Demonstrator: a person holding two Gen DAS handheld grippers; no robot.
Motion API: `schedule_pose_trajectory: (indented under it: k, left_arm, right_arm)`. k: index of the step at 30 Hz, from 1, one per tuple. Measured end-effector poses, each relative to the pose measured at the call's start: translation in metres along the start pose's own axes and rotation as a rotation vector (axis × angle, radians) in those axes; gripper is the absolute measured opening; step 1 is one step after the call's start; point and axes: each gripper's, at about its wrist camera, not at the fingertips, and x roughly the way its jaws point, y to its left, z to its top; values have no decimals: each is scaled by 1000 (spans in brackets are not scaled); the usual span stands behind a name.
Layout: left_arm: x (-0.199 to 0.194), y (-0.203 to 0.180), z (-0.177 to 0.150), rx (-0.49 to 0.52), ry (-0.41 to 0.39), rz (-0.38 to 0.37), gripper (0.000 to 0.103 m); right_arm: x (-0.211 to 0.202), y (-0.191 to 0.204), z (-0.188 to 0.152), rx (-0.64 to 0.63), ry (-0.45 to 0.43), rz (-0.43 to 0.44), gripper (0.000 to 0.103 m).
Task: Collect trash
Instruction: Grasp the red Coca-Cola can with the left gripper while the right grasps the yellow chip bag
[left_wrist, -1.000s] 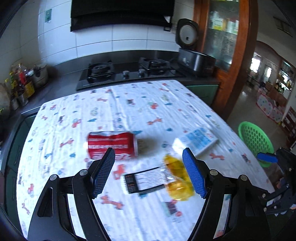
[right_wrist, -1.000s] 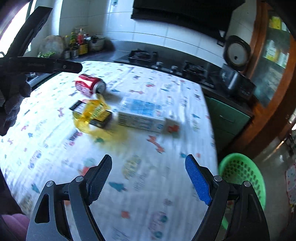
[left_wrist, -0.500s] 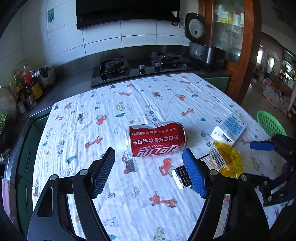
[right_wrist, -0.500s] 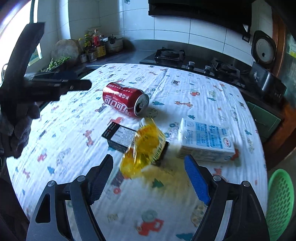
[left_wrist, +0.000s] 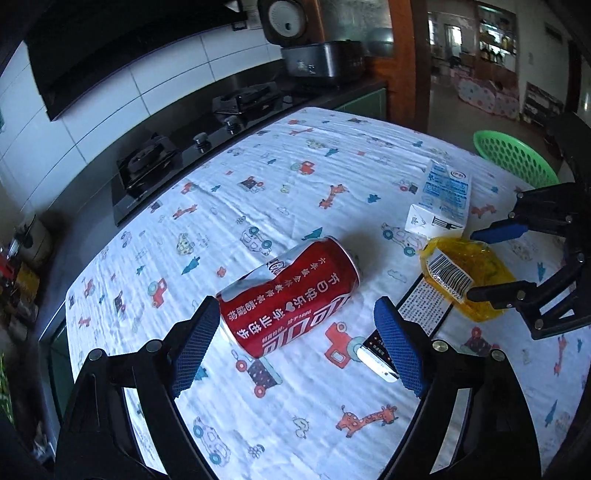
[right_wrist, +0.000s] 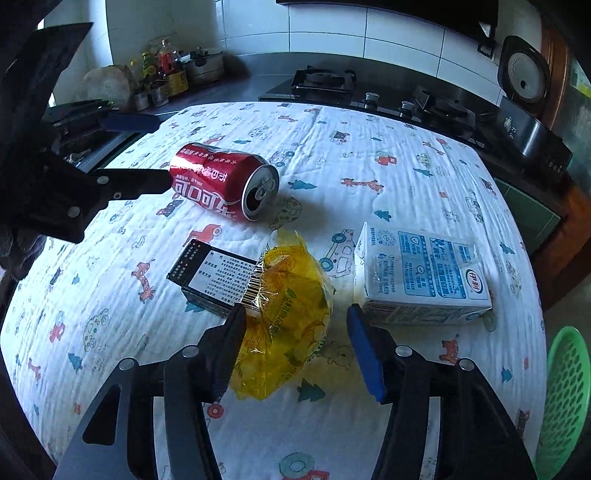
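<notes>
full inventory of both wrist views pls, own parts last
soda can: 1, red, on its side, mid-table, between the left jaws
snack bag: 1, yellow, crumpled, between the right jaws
small box: 1, black, partly under the snack bag
milk carton: 1, white and blue, lying flat, right of the bag
basket: 1, green, off the table's right side
tablecloth: 1, white with cartoon print
gas stove: 1, black, counter behind the table
rice cooker: 1, dark, lid up
left hand-held gripper: opening, pads off the can
right hand-held gripper: closing around the bag
</notes>
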Motion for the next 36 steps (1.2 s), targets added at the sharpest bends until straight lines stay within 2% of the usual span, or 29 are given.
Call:
schedule_pose_trajectory:
  k: [7,17,22,32,36]
  left_arm:
    - [35,0,7,158,85,-46,84]
    - [71,-4,14,298,168,-39,84]
    - [79,-8,17,292,166,-25,84]
    - [81,-9,23,177,137,19,80]
    - [84,-7,26,179,149,5,80]
  right_arm:
    - [-1,2,0,-35,13,0,51]
    - [2,-3,1,-11,29,38,50]
    - [2,0,0,-19,23,49,46]
    - [-8,-2,-6,7,2,72,37]
    - [-11,-2,-9,10,-1,73,36]
